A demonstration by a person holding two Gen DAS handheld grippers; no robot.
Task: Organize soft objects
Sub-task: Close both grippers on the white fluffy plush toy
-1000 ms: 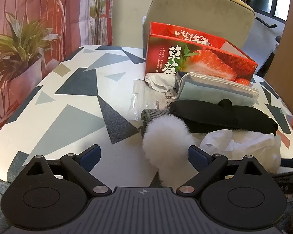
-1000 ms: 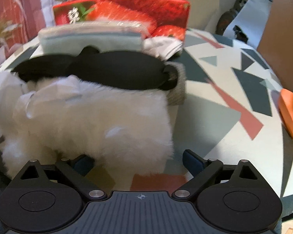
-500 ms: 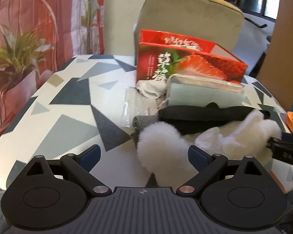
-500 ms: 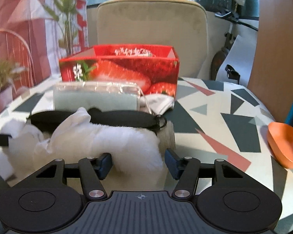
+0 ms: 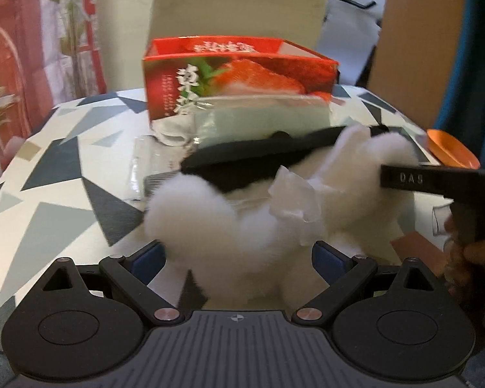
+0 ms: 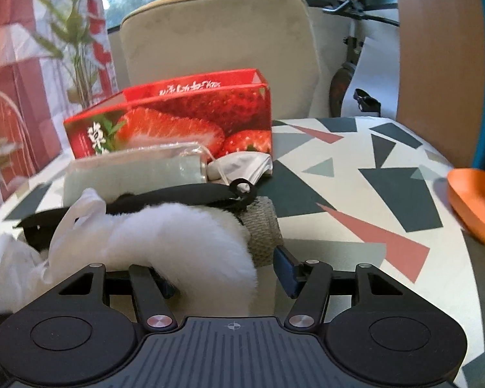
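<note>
Left claw stands wide apart low over the table. The fur, a white fluffy piece, lies between its blue pads; neither pad clearly presses on it. Past the fur lies a black strap. A pale green pack sits behind that, and behind the pack is the red strawberry box, open at the top. A crumpled white wrap rests on the fur's middle. The fur's right end rises against the right claw's dark finger, with a hand below it.

Right claw has just been closing and is now about half shut, with the fur between its jaws. Its left pad is buried in the fluff. Its right pad shows bare, just beside the fur's edge, so I cannot tell whether it grips. A grey roll lies just behind, touching the fur, and a white cloth sits at the box's foot. An orange bowl sits well apart at the far right edge.
</note>
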